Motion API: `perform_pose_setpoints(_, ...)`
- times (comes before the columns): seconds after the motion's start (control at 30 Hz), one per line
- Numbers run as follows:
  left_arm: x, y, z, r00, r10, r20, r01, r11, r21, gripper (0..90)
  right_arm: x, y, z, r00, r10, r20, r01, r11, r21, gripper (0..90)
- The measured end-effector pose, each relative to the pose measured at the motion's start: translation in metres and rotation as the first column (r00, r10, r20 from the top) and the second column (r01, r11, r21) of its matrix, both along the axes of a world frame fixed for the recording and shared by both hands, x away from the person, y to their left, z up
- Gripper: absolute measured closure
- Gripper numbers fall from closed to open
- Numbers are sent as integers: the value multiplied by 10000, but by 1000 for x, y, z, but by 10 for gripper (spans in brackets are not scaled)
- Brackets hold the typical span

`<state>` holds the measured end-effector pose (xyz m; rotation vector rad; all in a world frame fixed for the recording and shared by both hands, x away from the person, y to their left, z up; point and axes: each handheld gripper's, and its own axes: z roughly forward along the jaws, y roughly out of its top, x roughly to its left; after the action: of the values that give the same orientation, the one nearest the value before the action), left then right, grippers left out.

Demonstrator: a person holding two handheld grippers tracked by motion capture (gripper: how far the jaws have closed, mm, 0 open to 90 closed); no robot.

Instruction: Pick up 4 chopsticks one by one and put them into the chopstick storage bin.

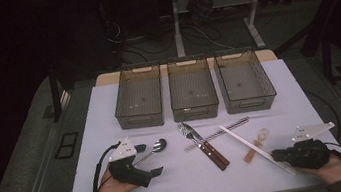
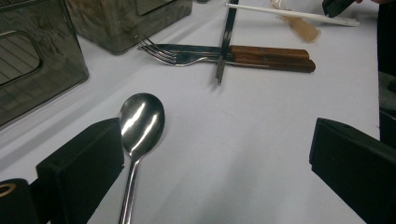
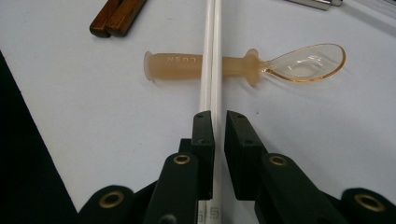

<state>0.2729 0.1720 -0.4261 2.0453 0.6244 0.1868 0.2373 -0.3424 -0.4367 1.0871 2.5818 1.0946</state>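
A metal spoon (image 1: 158, 145) (image 2: 140, 121) lies on the white table. My left gripper (image 1: 149, 159) (image 2: 215, 177) stands open over it, and the spoon's handle passes close by one jaw. My right gripper (image 1: 276, 154) (image 3: 217, 123) is shut on a pair of white chopsticks (image 1: 245, 141) (image 3: 211, 56) near their end. The chopsticks cross over a translucent amber spoon (image 1: 258, 144) (image 3: 187, 63). A fork (image 1: 186, 130) (image 2: 163, 53) and a knife (image 1: 206, 146) with wooden handles lie side by side at the middle. A pair of dark chopsticks (image 1: 224, 130) (image 2: 226, 37) rests across them.
Three grey bins (image 1: 142, 117) (image 1: 195, 110) (image 1: 249, 102) stand in a row at the back of the table. The left bin's wall (image 2: 28, 93) rises close beyond the spoon. The table's front edge runs just behind both hands.
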Motion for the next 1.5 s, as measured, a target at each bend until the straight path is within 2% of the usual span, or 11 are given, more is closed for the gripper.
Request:
perform_pose_setpoints(1.07,0,-1,-1,10000,-45,-34,45,10000,81,19,8,0,-6,9999,-88,-60,86,9994,-349,815)
perform_pose_setpoints(1.17,0,-1,-1,10000,-63,-27,63,9999,102,19,8,4,-8,10000,-38,-76,34,9985,-555,803)
perform_pose_setpoints(1.37,0,-2,-1,10000,-81,-31,81,9999,123,19,7,10,-7,9998,101,171,-82,9941,-1077,805)
perform_pose_setpoints(1.5,0,-2,-1,9999,-91,-56,91,9999,117,19,7,12,-7,9998,60,189,-37,9930,-1179,807)
